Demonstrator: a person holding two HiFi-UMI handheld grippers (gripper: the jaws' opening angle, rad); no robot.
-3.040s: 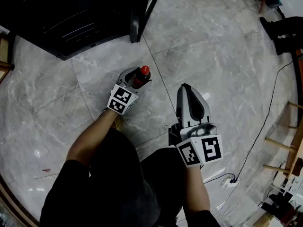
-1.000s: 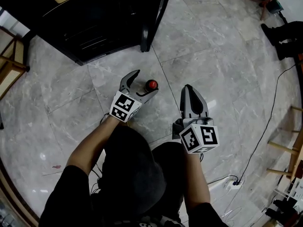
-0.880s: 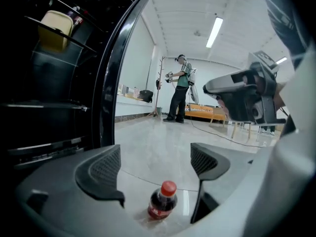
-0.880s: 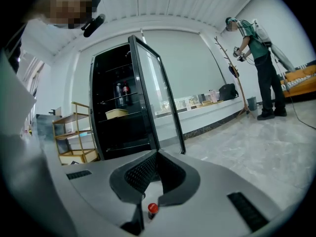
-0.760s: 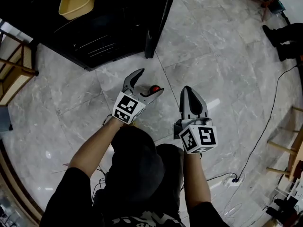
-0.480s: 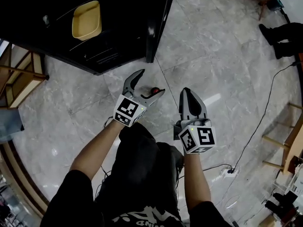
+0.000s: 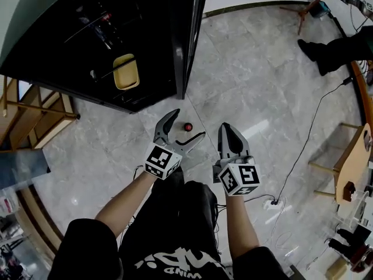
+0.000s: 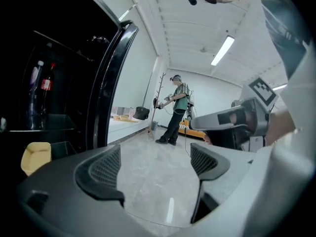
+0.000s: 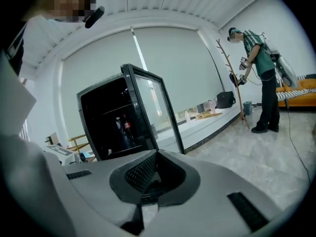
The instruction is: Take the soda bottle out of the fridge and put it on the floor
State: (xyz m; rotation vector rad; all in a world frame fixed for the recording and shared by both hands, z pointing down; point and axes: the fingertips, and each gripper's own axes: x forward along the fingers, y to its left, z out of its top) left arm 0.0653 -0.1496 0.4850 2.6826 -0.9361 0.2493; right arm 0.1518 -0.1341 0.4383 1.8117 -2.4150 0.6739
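Looking steeply down from a head camera, a person's two forearms reach out over a grey marble floor (image 7: 256,69). The soda bottle (image 7: 187,126) stands upright on that floor, showing only its red cap from above. It sits at about 1 o'clock from the marker cube of the left gripper (image 7: 189,123).

From overhead, the cap appears in the gap between that gripper's jaws and touches neither one. How high the jaws are above the cap cannot be told. In the left gripper view the jaws are spread wide and hold nothing, with only bare floor showing between them.

The right gripper (image 7: 226,130) is near the bottle, at its 3 o'clock. Its jaws are pressed fully together and hold nothing.

A black fridge (image 7: 87,28) fills the 10 to 11 o'clock part of the head view. The fridge door (image 7: 185,39) is swung open, and its lower edge is at 12 o'clock from the bottle. A yellow tray (image 7: 126,72) rests on a shelf inside. The gripper views show other bottles (image 8: 47,80) on a higher shelf, one with a red label.

A second person (image 7: 332,45) stands at 2 o'clock, well apart from the bottle. A black cable (image 7: 306,150) trails across the floor at 3 o'clock.
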